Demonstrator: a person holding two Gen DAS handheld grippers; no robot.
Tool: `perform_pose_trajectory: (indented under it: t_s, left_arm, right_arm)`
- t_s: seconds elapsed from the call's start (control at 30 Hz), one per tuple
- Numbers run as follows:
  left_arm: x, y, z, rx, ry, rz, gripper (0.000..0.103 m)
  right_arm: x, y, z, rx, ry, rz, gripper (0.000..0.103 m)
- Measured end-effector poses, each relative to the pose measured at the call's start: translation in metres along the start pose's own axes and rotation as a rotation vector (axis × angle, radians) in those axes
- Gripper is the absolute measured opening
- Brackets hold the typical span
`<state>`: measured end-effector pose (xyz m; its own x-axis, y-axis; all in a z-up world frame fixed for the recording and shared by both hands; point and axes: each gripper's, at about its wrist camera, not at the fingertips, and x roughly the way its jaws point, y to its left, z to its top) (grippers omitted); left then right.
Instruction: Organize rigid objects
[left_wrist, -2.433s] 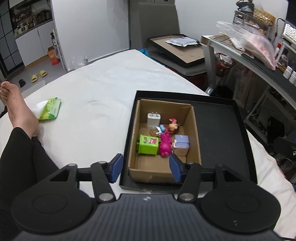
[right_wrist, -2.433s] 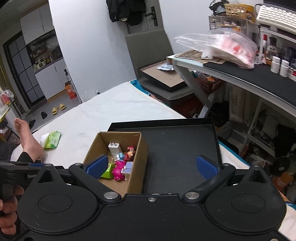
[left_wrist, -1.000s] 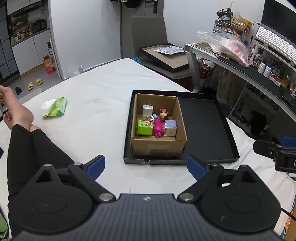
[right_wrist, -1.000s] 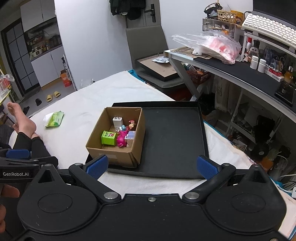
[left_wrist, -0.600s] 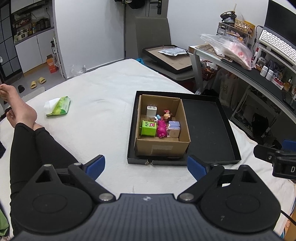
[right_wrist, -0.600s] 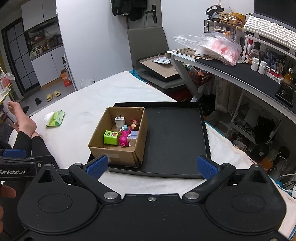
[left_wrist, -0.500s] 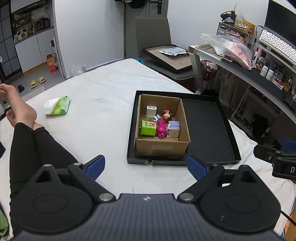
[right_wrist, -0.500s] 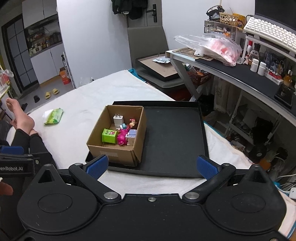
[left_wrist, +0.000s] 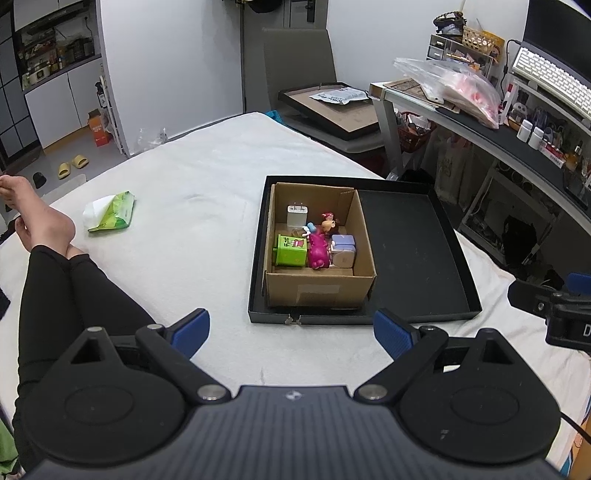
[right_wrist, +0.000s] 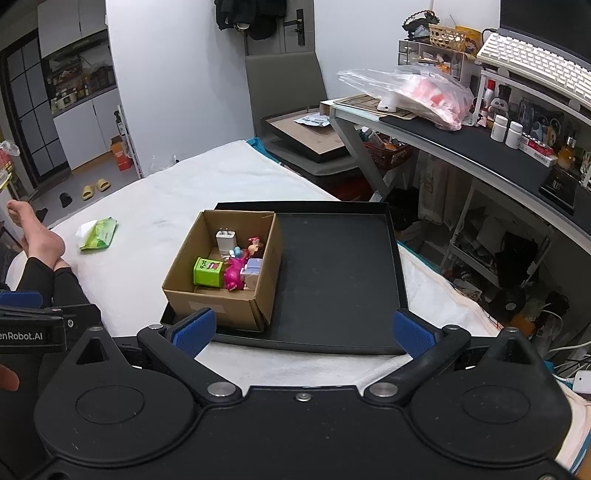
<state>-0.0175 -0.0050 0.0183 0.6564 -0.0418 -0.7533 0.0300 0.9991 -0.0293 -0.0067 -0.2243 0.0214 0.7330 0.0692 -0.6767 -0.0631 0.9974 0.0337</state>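
Note:
A cardboard box stands in the left half of a shallow black tray on a white bed. Inside lie a white charger, a green cube toy, a pink figure, a lavender block and a small red-capped figure. My left gripper is open and empty, held back from the tray's near edge. My right gripper is open and empty over the tray's near rim.
A person's legs in black and bare feet lie on the bed at left. A green wipes pack lies on the sheet. A desk with clutter runs along the right; a chair with a framed board stands behind.
Both grippers have pulled back and up from the box since the earliest frames, and the left one has opened wide. Over the last half second almost nothing moves.

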Motion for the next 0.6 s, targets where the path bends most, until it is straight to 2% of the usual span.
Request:
perform_pose_trajectory:
  t_s: [0.6]
  left_arm:
    - [0.0029,-0.0004,0.0007,0.001,0.007,-0.012,0.095]
  right_arm:
    - [0.0014,-0.0002,-0.0018,-0.004,0.001,0.001,0.103]
